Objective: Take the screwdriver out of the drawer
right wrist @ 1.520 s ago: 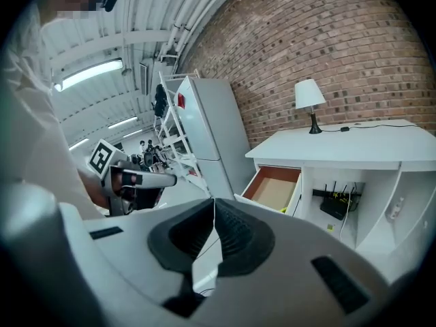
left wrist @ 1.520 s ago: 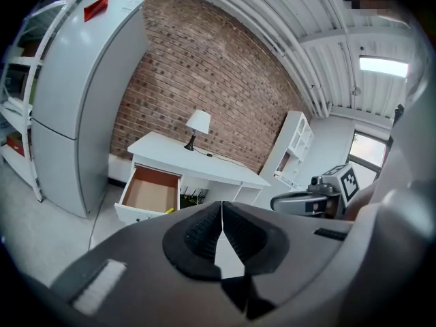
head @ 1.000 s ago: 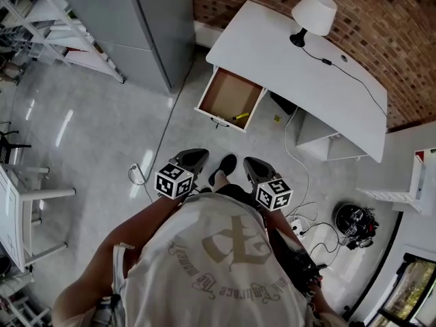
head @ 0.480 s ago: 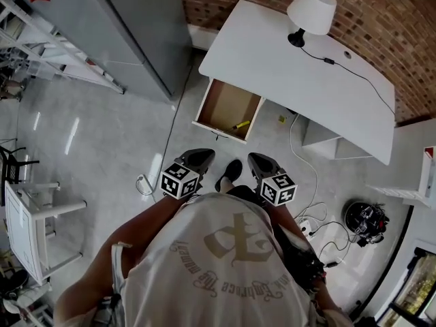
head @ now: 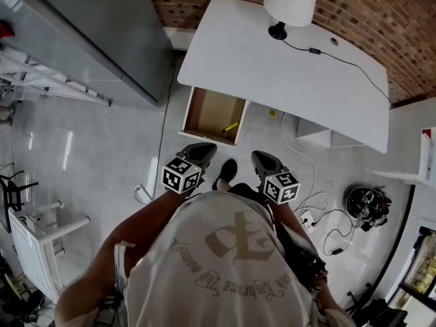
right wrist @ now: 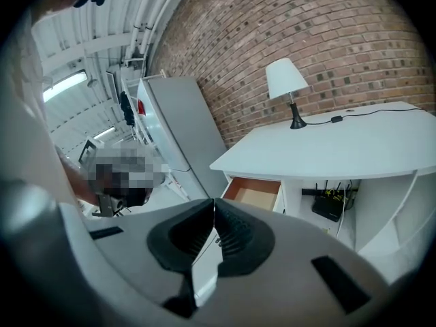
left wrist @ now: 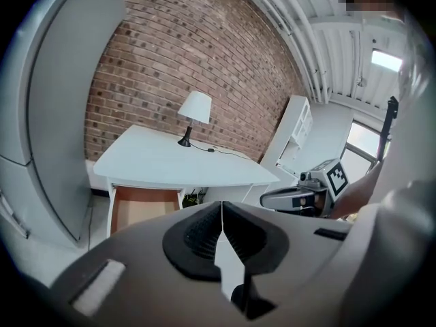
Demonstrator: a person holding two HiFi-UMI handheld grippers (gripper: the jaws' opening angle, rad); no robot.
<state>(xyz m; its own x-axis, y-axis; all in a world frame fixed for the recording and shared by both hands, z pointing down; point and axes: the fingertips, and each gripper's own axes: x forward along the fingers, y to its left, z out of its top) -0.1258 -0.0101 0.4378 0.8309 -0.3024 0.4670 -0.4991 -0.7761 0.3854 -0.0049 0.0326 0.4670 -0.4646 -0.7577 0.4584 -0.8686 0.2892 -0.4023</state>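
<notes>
A yellow-handled screwdriver (head: 228, 127) lies in the open wooden drawer (head: 212, 115) pulled out from under the white desk (head: 279, 60). My left gripper (head: 202, 150) and right gripper (head: 259, 159) are held in front of the person's chest, a short way before the drawer, both pointing towards it. In the left gripper view the left gripper (left wrist: 221, 203) has its jaws together with nothing between them, and the drawer (left wrist: 143, 204) shows beyond. In the right gripper view the right gripper (right wrist: 214, 201) is likewise shut and empty, with the drawer (right wrist: 257, 193) ahead.
A white lamp (head: 291, 3) with a black cable stands on the desk against the brick wall. A grey cabinet (head: 95, 26) stands left of the desk. A white chair (head: 41, 244) is at the left, cables and a black device (head: 366, 201) on the floor at the right.
The person has walked towards the desk, so both grippers have come closer to the open drawer. Both stay shut.
</notes>
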